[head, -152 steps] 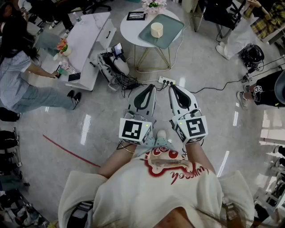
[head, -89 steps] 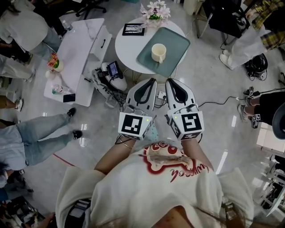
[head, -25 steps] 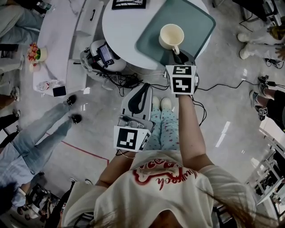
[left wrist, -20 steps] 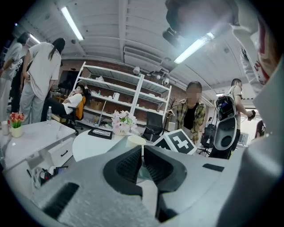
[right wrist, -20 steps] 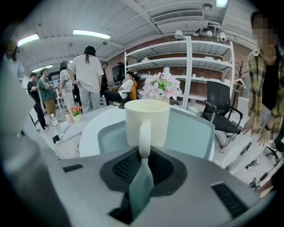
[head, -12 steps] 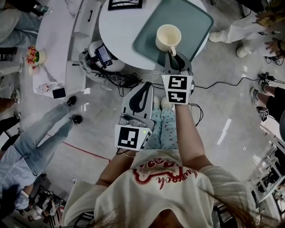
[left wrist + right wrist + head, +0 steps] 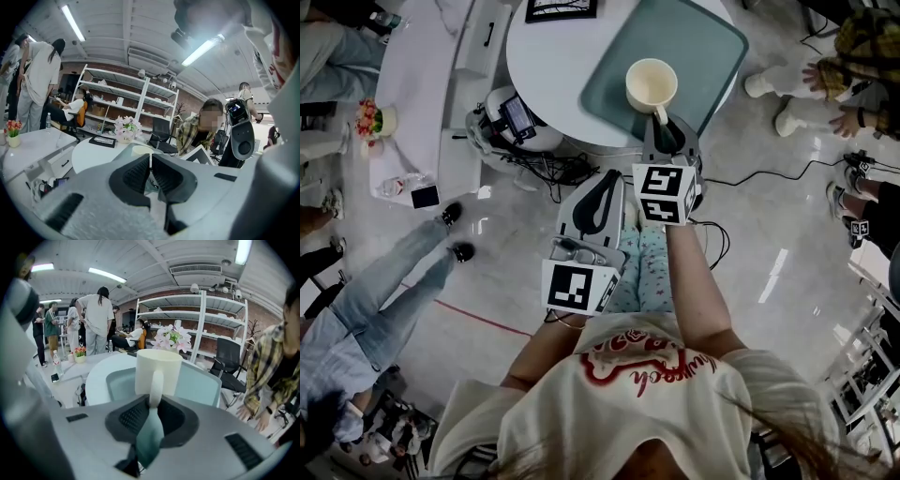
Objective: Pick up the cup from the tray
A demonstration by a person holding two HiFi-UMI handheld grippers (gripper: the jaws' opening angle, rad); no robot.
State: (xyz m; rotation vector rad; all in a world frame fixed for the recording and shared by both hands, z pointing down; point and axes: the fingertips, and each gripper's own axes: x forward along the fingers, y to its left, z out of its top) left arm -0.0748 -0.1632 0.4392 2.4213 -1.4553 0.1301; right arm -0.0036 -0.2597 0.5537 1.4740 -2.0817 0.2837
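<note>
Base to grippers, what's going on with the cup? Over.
Left gripper shut, empty, held back. Right gripper open, jaws either side of the handle. Cup upright on the tray. Nothing in the way.

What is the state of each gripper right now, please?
Left gripper: tongs closed, empty.
Right gripper: tongs open, handle of the cup between them, not yet clamped.
</note>
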